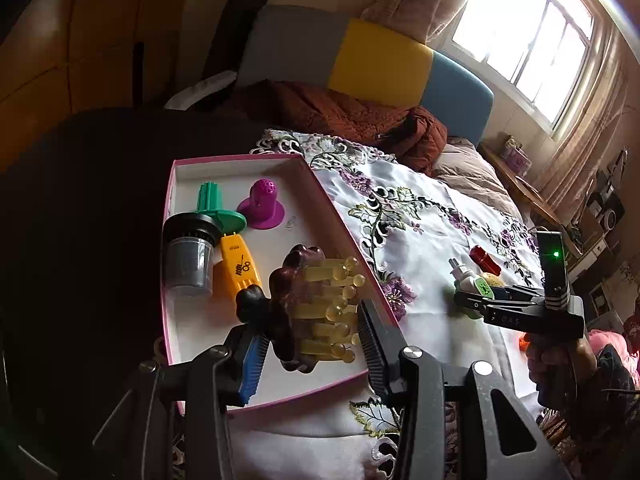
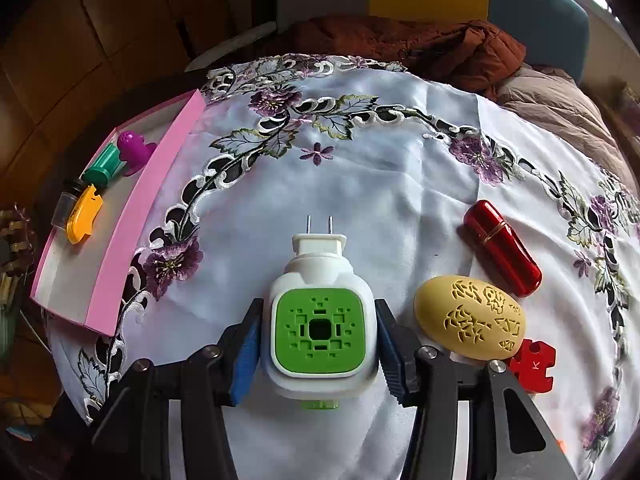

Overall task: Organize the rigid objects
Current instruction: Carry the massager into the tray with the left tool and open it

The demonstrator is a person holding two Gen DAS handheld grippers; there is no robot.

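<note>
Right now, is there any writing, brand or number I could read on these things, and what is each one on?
"K": white letter on the red puzzle-shaped piece beside the yellow egg-shaped object.
"DAS", roughly: faint letters on the right gripper body in the left wrist view; not sure of them.
Black print and a small drawing on the orange tool in the pink tray: too small to read.
Nothing else carries readable text.

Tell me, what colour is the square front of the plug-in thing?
Bright green on the white plug-in device, clearest in the right wrist view.
</note>
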